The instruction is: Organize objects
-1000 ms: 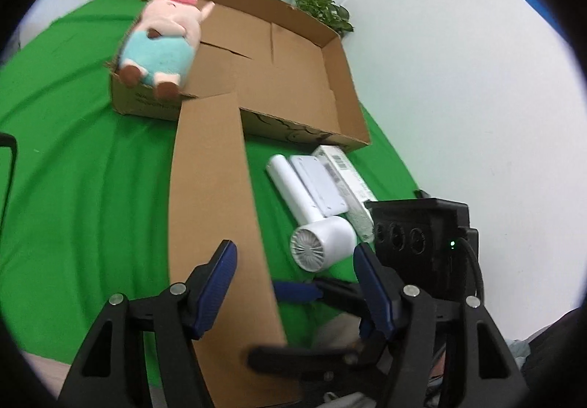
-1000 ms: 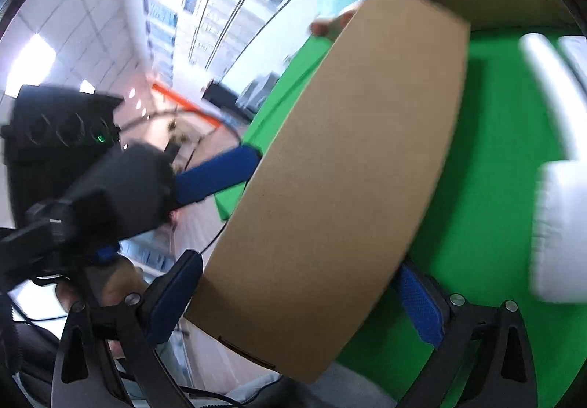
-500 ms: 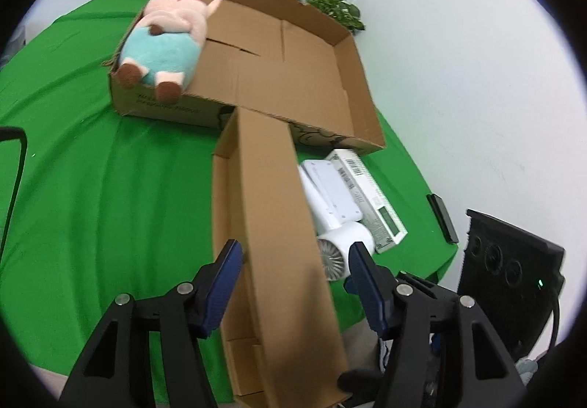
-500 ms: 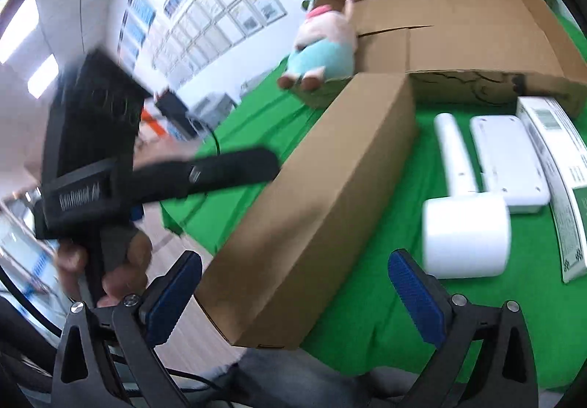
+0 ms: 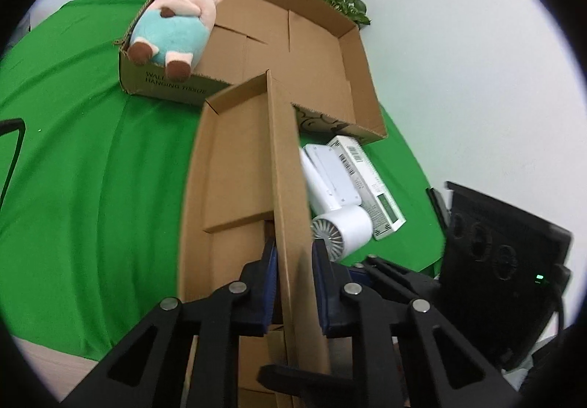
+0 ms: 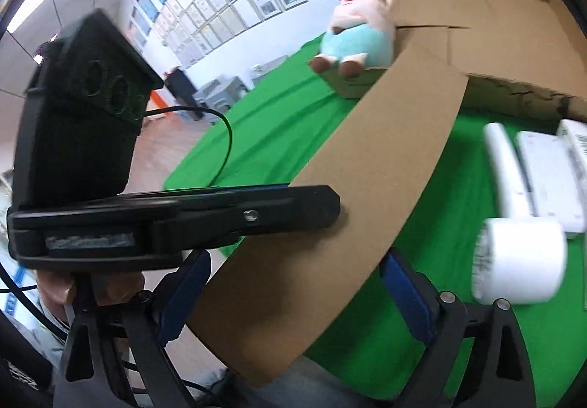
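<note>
Left to right: green cloth (image 5: 91,169) drapes the table, soft and creased. Plush pig (image 5: 176,26) lies over the left wall of the big shallow carton (image 5: 315,52), already stowed I'd say. My left gripper (image 5: 293,283) is clenched on the right wall of the narrow cardboard tray (image 5: 238,180), thin corrugated board, gripped by the edge so I can carry it. White hair dryer (image 5: 345,228), smooth plastic, lies beside flat white boxes (image 5: 367,173) on the cloth, unsorted. My right gripper (image 6: 293,294) stays released, fingers spread around the tray's outer side, not touching as far as I can tell.
</note>
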{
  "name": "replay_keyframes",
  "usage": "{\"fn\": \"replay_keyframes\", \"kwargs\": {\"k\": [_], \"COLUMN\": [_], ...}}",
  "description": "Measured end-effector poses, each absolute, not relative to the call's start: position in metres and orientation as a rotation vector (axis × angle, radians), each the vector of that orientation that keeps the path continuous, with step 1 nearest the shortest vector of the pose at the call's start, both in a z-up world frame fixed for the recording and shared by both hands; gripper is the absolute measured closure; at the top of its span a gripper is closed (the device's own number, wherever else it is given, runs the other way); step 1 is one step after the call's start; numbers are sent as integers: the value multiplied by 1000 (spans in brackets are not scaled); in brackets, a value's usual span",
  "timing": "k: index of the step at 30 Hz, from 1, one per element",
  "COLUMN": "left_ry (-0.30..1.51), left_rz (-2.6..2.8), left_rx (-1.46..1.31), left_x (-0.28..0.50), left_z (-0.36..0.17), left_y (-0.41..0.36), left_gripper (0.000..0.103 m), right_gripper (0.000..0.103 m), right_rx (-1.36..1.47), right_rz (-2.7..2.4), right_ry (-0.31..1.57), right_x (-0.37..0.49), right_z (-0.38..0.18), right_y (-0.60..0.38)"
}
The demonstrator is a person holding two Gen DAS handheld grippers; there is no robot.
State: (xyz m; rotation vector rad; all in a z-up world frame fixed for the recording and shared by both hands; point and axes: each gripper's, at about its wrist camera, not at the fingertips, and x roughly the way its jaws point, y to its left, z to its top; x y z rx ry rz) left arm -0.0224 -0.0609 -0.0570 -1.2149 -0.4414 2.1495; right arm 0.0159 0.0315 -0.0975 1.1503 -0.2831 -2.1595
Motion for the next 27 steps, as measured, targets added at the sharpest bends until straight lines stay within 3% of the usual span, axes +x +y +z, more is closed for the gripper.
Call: {"fn": "replay_keyframes", "kwargs": {"k": [9,14,15,21,24,27], "left_ry": [-383,-307,-302,-295,-281,-295], "left_rz": [2156,2284,2309,2299,2250,2226], "left_rx": [-1241,-1220,-1222,-1294,-1318,-1339], "left_x": [-28,-28,-28,-26,-23,-25], "left_z": [-69,-62,-62,-81,-90,-98], "left_y": [-35,-38,-41,-44,-35,-30], "left_gripper": [83,49,47,47,48,49], "right_gripper": [9,10,11,35,59,71], "right_rx": [1208,1161,1149,1157,1227,1258], "right_rz": [-2214,-2309,-2342,-2435,-2435,-2461], "right_ry": [-380,-311,-272,-69,-52,-57], "right_x": [10,17,19,33,21,22], "right_z": [-110,-98,-96,-94,-106,-111], "right_y": [72,83,82,79,70,74]}}
